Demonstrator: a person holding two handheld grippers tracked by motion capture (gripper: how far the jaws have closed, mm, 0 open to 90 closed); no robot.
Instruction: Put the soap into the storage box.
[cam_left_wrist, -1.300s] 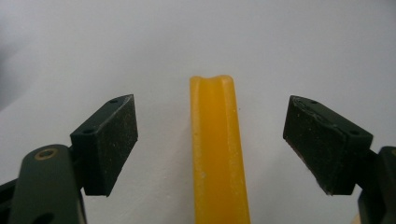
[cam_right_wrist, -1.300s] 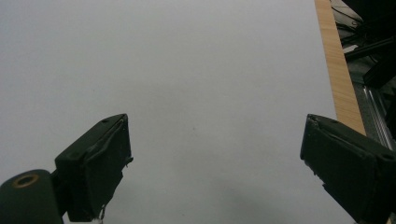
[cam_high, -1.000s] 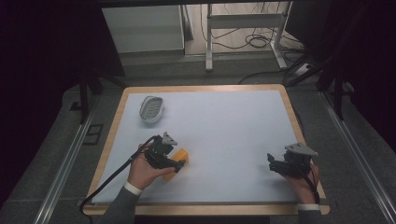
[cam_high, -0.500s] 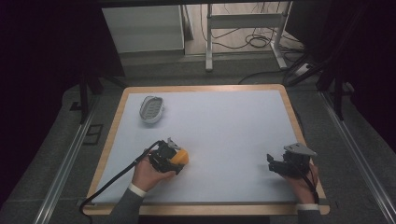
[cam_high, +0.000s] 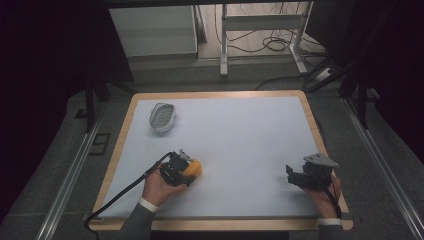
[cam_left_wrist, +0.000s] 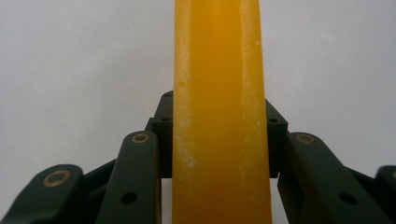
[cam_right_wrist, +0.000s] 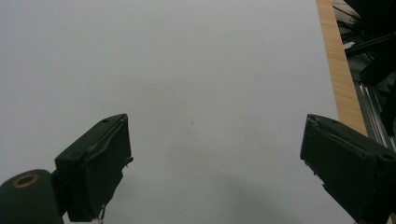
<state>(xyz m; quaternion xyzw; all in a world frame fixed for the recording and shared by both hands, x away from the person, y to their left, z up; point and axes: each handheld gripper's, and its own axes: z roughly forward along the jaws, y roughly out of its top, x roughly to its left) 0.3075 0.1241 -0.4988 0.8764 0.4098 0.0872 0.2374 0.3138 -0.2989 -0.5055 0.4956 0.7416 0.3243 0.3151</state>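
My left fingers (cam_left_wrist: 219, 154) have just closed onto the orange soap bar (cam_high: 194, 168) at the counter's (cam_high: 240, 125) near-left, so I should lift it straight and keep it centred, while my right fingers (cam_right_wrist: 215, 163) rest open, empty.

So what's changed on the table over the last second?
The left gripper has just been closing its jaws and now clamps the orange bar, which earlier lay loose by its tips. The right gripper stayed open in place, and the soap dish hasn't moved.
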